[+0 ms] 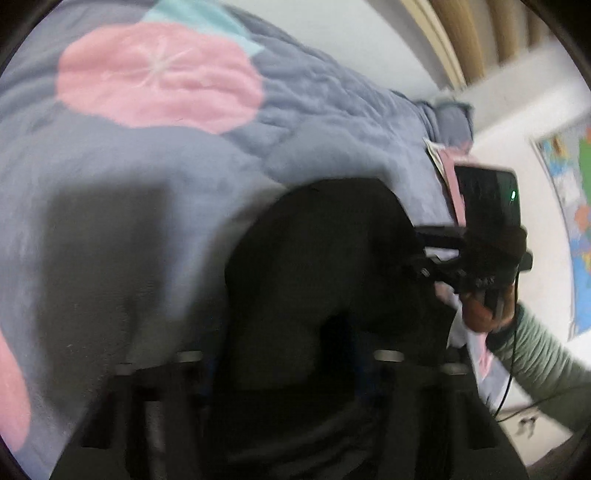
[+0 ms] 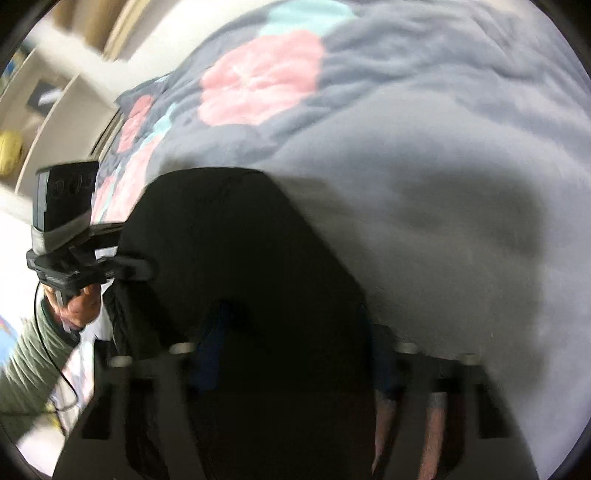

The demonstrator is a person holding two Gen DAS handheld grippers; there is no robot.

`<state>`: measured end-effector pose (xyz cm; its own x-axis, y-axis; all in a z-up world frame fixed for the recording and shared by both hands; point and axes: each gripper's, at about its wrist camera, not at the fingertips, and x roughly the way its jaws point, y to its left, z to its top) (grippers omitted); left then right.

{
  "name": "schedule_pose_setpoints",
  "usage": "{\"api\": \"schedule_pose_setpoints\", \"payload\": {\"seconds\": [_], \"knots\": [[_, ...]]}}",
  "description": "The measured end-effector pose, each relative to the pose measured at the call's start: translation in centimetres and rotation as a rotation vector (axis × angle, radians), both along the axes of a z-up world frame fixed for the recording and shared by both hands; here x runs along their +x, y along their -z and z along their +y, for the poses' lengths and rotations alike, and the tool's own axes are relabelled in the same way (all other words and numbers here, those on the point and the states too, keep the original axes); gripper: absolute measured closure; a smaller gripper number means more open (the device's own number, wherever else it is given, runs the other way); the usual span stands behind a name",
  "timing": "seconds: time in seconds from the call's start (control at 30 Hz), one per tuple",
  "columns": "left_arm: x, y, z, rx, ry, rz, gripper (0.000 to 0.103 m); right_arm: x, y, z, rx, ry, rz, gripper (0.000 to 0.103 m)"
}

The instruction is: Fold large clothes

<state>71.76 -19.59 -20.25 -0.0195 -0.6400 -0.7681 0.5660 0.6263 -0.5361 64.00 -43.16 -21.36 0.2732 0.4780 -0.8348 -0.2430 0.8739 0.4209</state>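
A black garment (image 1: 325,258) bulges up over a grey-blue bedspread (image 1: 147,177) with pink flowers. It fills the gap between the fingers of my left gripper (image 1: 291,358), whose tips are buried in the cloth. In the right wrist view the same black garment (image 2: 258,258) lies bunched between the fingers of my right gripper (image 2: 291,358), with a blue pad (image 2: 208,363) pressed against it. Each view also shows the other gripper clamped on the garment's side edge: the right gripper (image 1: 424,267) and the left gripper (image 2: 142,269). Both views are blurred.
The bedspread (image 2: 443,184) stretches away beyond the garment. A person's hand (image 1: 480,314) and green ribbed sleeve (image 1: 543,362) hold the right gripper, with a cable hanging from it. A wall map (image 1: 576,206), curtains (image 1: 480,33) and shelves (image 2: 55,110) stand past the bed.
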Motion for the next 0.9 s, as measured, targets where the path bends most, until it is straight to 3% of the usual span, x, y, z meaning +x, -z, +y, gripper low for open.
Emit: {"api": "schedule_pose_setpoints", "payload": {"seconds": [0.07, 0.13, 0.43, 0.57, 0.77, 0.9], "knots": [[-1.0, -1.1, 0.1, -0.017, 0.022, -0.047, 0.081, -1.0, -1.4, 0.7, -0.030, -0.026, -0.045, 0.065], [-2.2, -2.9, 0.4, -0.031, 0.031, -0.094, 0.083, -2.7, -3.2, 1.3, -0.049, -0.038, -0.091, 0.073], [-12.4, -12.4, 3.1, -0.084, 0.096, -0.261, 0.083, -13.6, -12.6, 4.0, -0.100, -0.046, -0.278, 0.075], [-18.5, -14.8, 4.1, -0.091, 0.151, -0.278, 0.083, -20.2, -15.0, 5.0, -0.126, -0.052, -0.315, 0.075], [-28.1, -14.2, 6.3, -0.093, 0.222, -0.214, 0.083, -29.3, -14.7, 7.8, -0.156, -0.097, -0.288, 0.075], [-32.9, -10.5, 6.9, -0.035, 0.218, -0.147, 0.083, -33.5, -10.9, 9.7, -0.204, -0.095, -0.221, 0.075]]}}
